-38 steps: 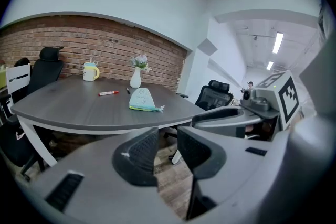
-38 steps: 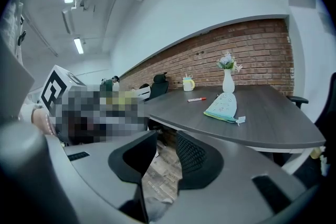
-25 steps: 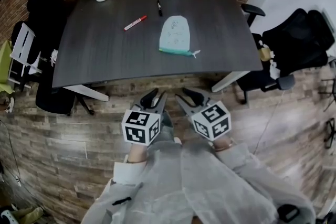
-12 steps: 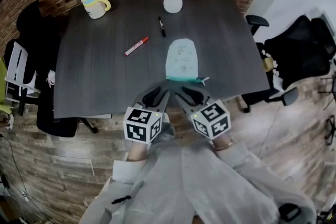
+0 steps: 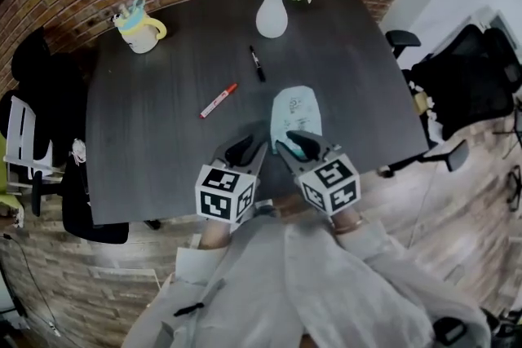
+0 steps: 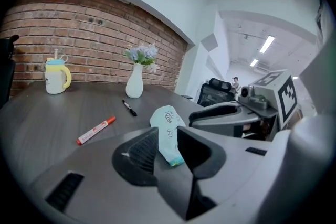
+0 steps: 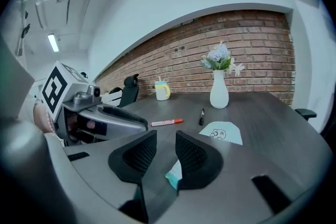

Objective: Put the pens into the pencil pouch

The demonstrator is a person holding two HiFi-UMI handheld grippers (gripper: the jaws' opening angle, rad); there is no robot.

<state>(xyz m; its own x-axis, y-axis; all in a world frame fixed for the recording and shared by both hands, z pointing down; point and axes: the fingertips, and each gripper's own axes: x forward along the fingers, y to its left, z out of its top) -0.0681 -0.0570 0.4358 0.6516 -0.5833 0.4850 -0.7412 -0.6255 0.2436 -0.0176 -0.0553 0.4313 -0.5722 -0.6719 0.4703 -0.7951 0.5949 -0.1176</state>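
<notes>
Red pen (image 5: 218,100) and black pen (image 5: 257,63) loose on dark table (image 5: 147,159), pale-blue pencil pouch (image 5: 295,108) flat just nearer, left gripper (image 5: 245,151) and right gripper (image 5: 294,144) at its near end, jaws apart, nothing clamped.

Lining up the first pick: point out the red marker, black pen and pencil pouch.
red marker (image 5: 218,100), head view, middle of its barrel.
black pen (image 5: 257,63), head view, middle of its body.
pencil pouch (image 5: 295,108), head view, centre of its pale fabric.
</notes>
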